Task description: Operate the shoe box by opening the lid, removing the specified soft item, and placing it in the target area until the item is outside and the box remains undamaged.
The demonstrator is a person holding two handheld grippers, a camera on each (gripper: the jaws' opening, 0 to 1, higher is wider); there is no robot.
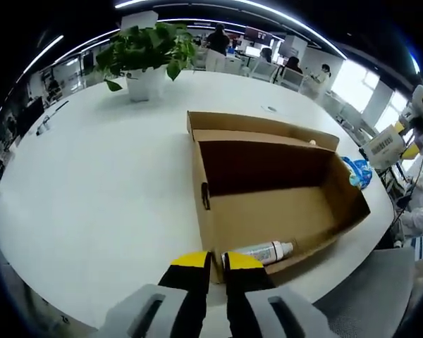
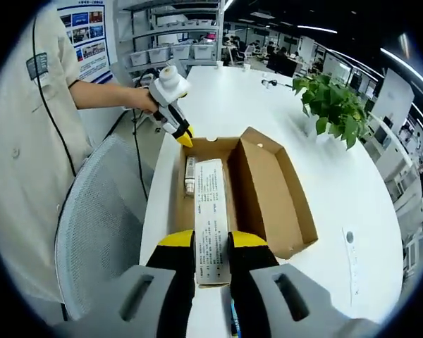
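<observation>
Office desks and shelving are stretching behind a wide white table, where an open cardboard shoe box is lying near the edge beside a mesh chair. Its lid is already folded back, so opening looks done. The right hand-held gripper is pinching a long white printed pack, apparently the soft item, above the box's near end; carrying it to the target area is what looks left. The left hand-held gripper, jaws nearly pressed together and holding nothing, is hovering at the box's corner. A small white bottle is lying inside. The left gripper view is also showing a potted plant; the right gripper view is showing the person's sleeve.
</observation>
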